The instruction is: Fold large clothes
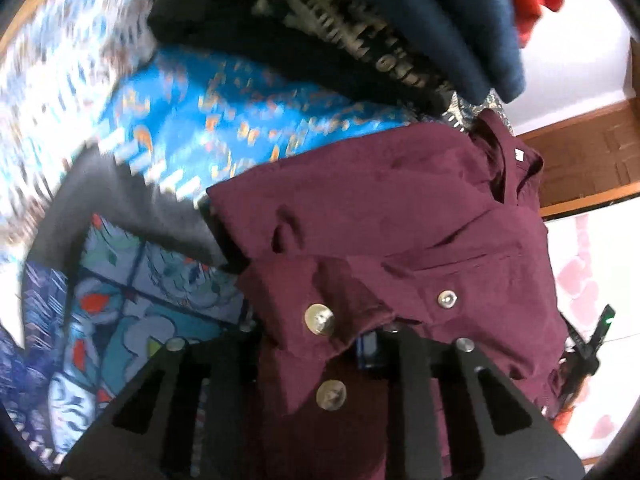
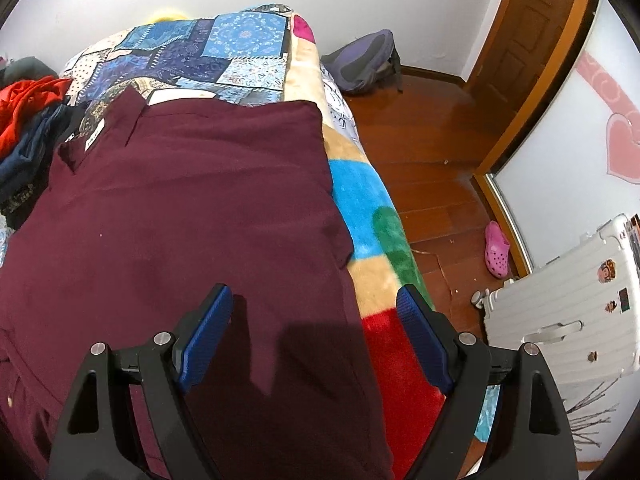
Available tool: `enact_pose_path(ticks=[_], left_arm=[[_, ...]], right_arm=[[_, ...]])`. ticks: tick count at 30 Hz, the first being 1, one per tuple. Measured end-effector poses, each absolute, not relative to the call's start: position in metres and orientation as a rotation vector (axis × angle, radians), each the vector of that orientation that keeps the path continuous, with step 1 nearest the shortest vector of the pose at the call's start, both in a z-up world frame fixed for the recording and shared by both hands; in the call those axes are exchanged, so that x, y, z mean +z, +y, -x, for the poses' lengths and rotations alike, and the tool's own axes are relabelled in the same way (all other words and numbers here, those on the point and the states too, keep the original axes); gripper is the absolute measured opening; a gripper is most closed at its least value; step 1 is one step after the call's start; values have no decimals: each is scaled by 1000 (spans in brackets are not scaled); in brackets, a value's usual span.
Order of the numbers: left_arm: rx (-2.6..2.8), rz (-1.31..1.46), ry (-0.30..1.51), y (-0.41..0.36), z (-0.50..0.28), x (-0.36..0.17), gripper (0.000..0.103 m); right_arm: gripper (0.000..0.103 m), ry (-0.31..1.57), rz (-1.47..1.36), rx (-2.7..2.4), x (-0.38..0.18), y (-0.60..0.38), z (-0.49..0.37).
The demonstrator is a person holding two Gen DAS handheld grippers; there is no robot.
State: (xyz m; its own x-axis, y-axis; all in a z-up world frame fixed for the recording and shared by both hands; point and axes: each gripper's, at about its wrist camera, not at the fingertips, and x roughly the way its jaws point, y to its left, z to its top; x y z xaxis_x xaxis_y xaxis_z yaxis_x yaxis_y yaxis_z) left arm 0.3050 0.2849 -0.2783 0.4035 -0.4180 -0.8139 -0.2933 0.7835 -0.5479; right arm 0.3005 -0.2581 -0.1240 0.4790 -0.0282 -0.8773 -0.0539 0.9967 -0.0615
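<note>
The maroon button-up shirt [image 2: 172, 208] lies spread over the patchwork quilt [image 2: 224, 52] on the bed, collar toward the far end, its right edge running close along the striped fleece blanket [image 2: 372, 216] at the bedside. In the left wrist view the left gripper [image 1: 320, 344] is closed on a bunched fold of the shirt's cuffed sleeve, where the metal buttons [image 1: 319, 319] show; cloth fills the gap between its fingers and hides the pads. The right gripper [image 2: 316, 340] hangs above the shirt's near right edge with its blue pads [image 2: 208, 336] wide apart and nothing between them. The step looks like bringing the sleeve in across the body. To do it well, the left hand should carry the sleeve flat and low so the cloth does not twist, laying the cuff parallel to the side seam, while the right could pin the near hem so the body does not slide toward the floor. The heap of dark clothes [image 1: 360, 32] at the far side is best left undisturbed.
</note>
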Motion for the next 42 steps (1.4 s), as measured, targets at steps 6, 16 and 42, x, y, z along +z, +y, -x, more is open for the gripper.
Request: enact_pose_path(ticks=[6,16,42], left_arm=[[-18,512,1131,296,-355,-215,18],[123,271,1198,274,-380,-237,25],[125,128,1002,236,-253,-130,68]], right_arm=[[81,1021,64,16,-109,-257,-303],[81,1053,46,63,-121,-250,-298],[81,942,70,109,-78,-252,-231]])
